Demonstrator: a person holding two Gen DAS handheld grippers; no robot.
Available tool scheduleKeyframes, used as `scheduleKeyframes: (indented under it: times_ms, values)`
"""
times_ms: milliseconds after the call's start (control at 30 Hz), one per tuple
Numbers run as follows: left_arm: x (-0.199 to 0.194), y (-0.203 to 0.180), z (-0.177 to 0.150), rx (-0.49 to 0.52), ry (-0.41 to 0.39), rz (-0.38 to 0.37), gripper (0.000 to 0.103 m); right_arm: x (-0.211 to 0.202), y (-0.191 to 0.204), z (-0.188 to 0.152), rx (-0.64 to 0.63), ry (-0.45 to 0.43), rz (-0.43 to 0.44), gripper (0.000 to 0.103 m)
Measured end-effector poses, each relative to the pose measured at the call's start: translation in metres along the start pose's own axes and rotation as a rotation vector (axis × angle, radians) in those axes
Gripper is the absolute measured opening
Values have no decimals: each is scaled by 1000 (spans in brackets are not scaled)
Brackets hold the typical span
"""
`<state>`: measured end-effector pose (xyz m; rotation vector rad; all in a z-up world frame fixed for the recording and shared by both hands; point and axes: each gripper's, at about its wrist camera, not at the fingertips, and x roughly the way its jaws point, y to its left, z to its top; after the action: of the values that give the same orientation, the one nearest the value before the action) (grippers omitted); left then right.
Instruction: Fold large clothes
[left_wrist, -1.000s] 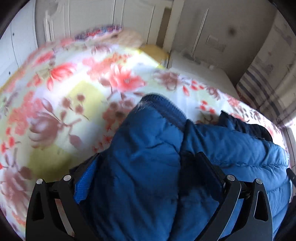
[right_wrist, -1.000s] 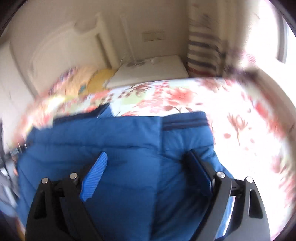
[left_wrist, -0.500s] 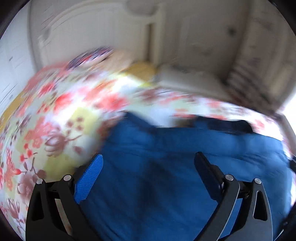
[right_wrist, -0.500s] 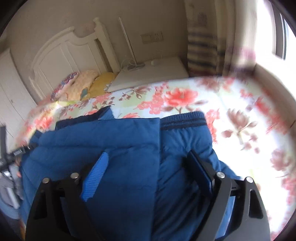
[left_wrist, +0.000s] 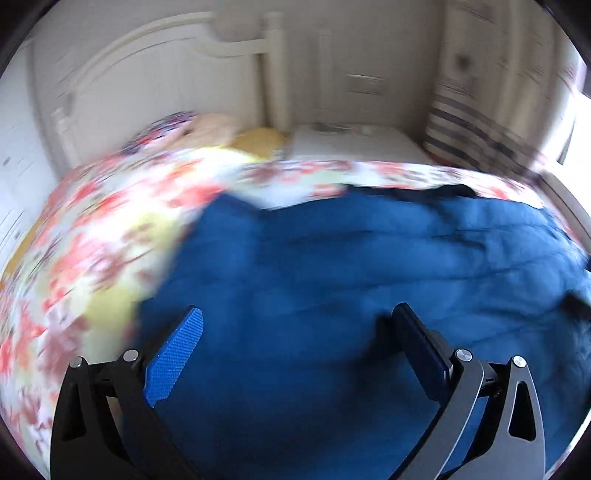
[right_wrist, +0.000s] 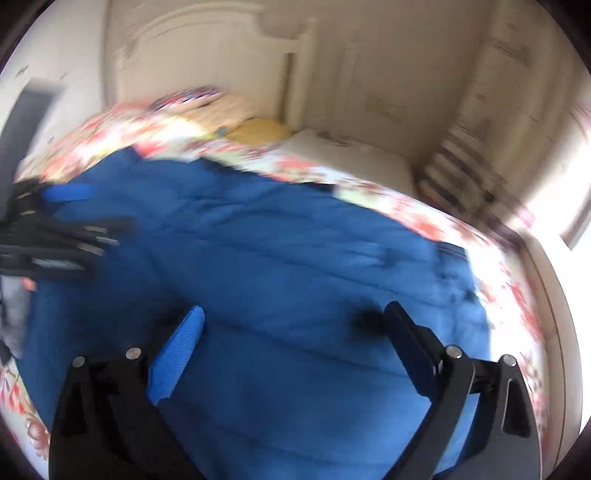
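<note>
A blue quilted puffer jacket lies spread on a floral bed cover. It also shows in the right wrist view. My left gripper is open and empty, hovering over the jacket's near left part. My right gripper is open and empty above the jacket's near right part. The left gripper also shows blurred at the left edge of the right wrist view. Both views are motion-blurred.
A white headboard stands at the far end with pillows below it. A white bedside surface and striped curtain lie at the far right. The floral cover shows right of the jacket.
Both grippers have pulled back and swung, so the views now face the headboard. The jacket lies flatter and more spread than a second ago, with no sleeve bunched between the left gripper's fingers.
</note>
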<state>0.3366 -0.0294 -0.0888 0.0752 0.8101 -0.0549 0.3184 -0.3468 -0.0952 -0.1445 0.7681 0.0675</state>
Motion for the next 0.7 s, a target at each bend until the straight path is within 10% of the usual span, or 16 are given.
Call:
scheduleKeyframes:
  times_ms: [167, 567, 700]
  values:
    - [6, 34, -14, -76, 6, -72, 99, 9, -72, -35, 273, 7, 116, 97]
    - [3, 24, -8, -70, 20, 1, 97, 15, -77, -30, 282, 27, 151, 101]
    - [-47, -14, -15, -44, -56, -102, 98, -31, -34, -27, 184, -73, 112, 94]
